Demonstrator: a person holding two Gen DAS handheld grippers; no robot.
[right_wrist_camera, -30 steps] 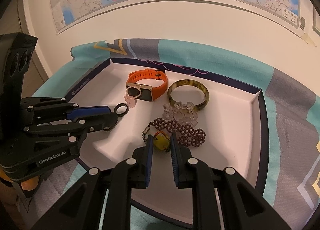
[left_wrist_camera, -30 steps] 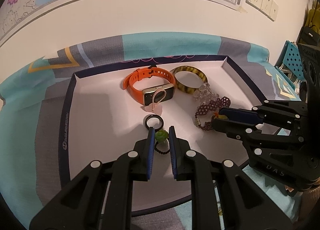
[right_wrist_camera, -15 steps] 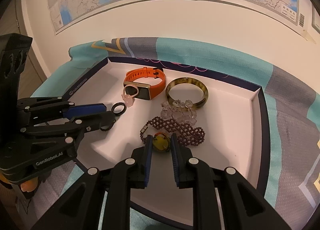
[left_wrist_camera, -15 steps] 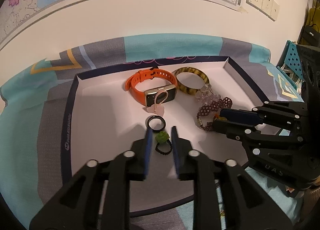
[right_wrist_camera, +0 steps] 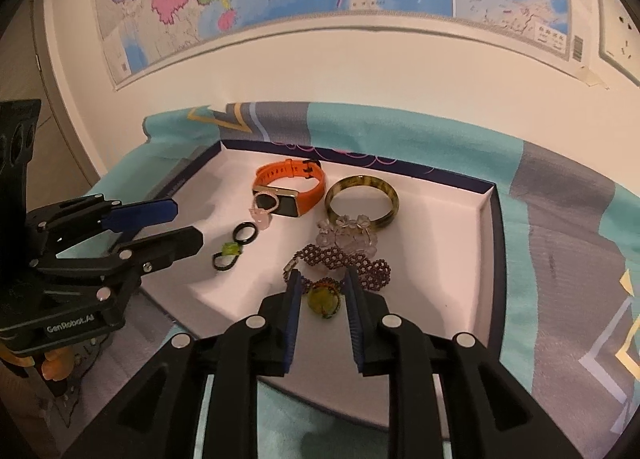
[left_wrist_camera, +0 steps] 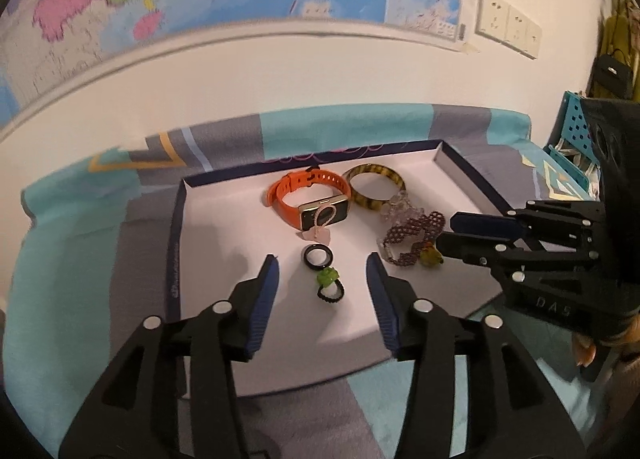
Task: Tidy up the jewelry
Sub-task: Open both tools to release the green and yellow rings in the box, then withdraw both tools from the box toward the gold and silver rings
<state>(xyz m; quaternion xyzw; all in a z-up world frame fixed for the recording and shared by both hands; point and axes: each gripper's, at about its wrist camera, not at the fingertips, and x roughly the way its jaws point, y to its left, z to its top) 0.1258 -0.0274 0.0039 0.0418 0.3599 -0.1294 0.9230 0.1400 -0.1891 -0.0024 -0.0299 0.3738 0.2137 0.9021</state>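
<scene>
— From the left wrist view, what do you see?
— The left gripper [left_wrist_camera: 322,265] has just been spreading its jaws; they stand apart, touching nothing. The green-stone ring [left_wrist_camera: 330,283] lies on the tray [left_wrist_camera: 208,243] between and just beyond the tips, a black ring [left_wrist_camera: 318,255] just past it.
— And from the right wrist view?
— The right gripper [right_wrist_camera: 320,283] has its jaws slightly parted around the yellow-green bead [right_wrist_camera: 323,301], which lies between the pads; the gap has just been widening. The beaded bracelet [right_wrist_camera: 344,263] sits just ahead of the tips, the orange watch [right_wrist_camera: 290,189] farther off.
</scene>
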